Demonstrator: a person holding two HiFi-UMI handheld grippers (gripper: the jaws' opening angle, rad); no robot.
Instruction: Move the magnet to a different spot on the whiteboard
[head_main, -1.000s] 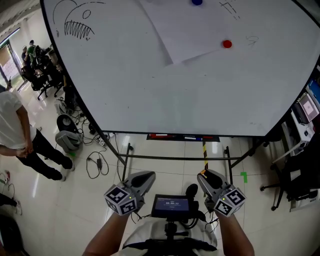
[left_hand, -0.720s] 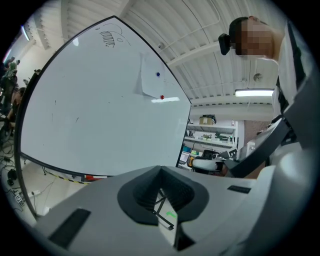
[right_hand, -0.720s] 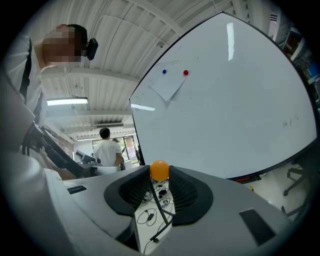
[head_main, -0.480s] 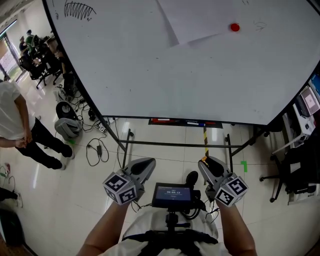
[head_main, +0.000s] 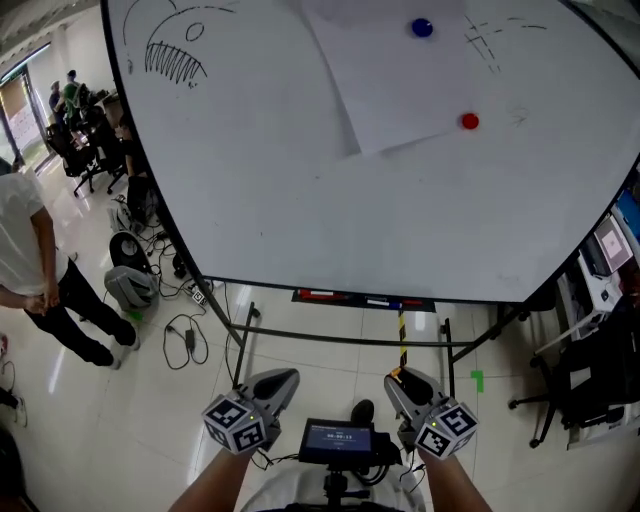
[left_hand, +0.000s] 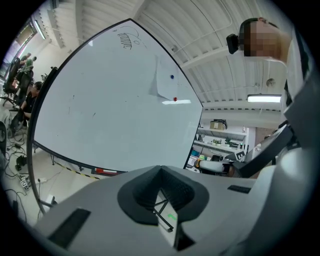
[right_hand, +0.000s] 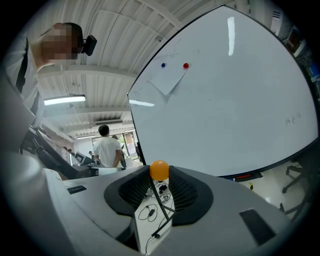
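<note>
The whiteboard (head_main: 350, 200) stands ahead on a wheeled frame. A sheet of paper (head_main: 385, 70) is pinned to it by a blue magnet (head_main: 422, 27) and a red magnet (head_main: 469, 121). Both grippers are held low and well short of the board. My right gripper (head_main: 400, 380) is shut on a small orange magnet (right_hand: 159, 170), pinched at its fingertips. My left gripper (head_main: 280, 380) is shut with nothing in it, its tips meeting (left_hand: 160, 169). The red magnet (right_hand: 186, 65) and the blue magnet (right_hand: 163, 65) show far off in the right gripper view.
A marker tray (head_main: 365, 299) runs under the board's lower edge. Cables (head_main: 190, 325) and bags lie on the floor at the left, near a standing person in a white shirt (head_main: 30, 260). An office chair (head_main: 590, 380) and desks crowd the right. A small screen (head_main: 338, 438) sits between my hands.
The head view has shifted, so the blue magnet and the drawing at the board's top left show again. Both grippers sit lower in the frame; the left one has sunk slightly.
</note>
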